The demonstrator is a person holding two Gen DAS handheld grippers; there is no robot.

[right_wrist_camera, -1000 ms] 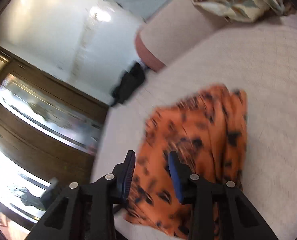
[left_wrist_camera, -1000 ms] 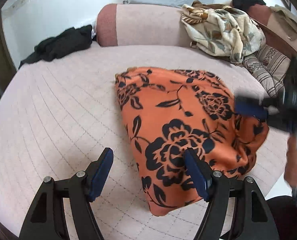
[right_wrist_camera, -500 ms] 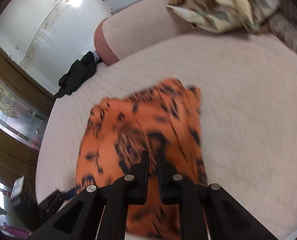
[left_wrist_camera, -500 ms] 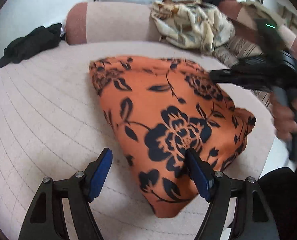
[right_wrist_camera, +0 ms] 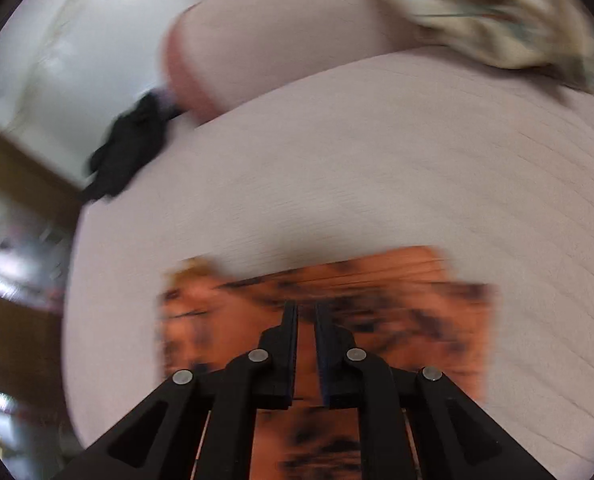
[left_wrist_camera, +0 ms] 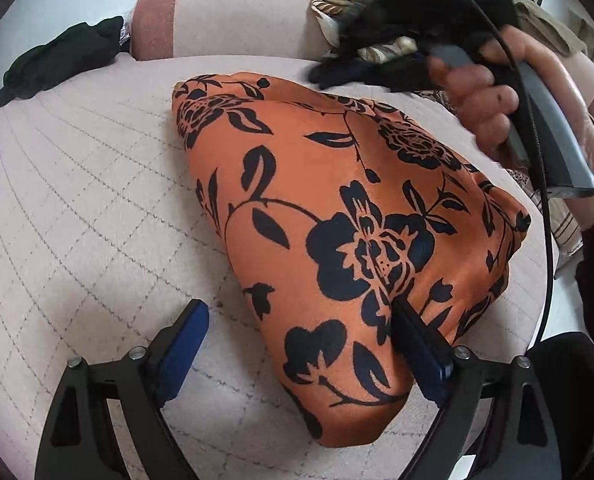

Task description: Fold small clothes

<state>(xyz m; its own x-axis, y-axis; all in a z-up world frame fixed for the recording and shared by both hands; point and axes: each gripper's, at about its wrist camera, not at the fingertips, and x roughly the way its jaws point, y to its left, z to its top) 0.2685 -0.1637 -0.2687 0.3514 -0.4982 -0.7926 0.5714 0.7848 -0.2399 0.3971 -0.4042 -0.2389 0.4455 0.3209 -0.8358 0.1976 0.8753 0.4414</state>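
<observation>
Now, from left to right in the left wrist view: a black garment [left_wrist_camera: 57, 60] lies at the far left edge of the quilted pink bed [left_wrist_camera: 77, 200], beside a pink bolster [left_wrist_camera: 225, 16]. The orange floral cloth [left_wrist_camera: 337, 220], already folded to a thick wedge, lies in the middle-right of the bed, and its long axis runs from the far left corner toward the near right. The left gripper [left_wrist_camera: 297, 320] is spread wide, its jaws have just been opening, and the near narrow end of the cloth sits between them. The right finger rests at the cloth, but the left finger stands apart over bare quilt, so nothing is pinched. This gripper seems the nearer one for the next fold. Further right, a hand [left_wrist_camera: 485, 96] holds the right gripper's handle above the far side of the cloth.

The right wrist view is blurred, yet it shows what the other cannot: the right gripper [right_wrist_camera: 305, 312] is pressed together, with no cloth visibly caught, over the orange cloth. A cream patterned pile [right_wrist_camera: 497, 12] lies far right.
</observation>
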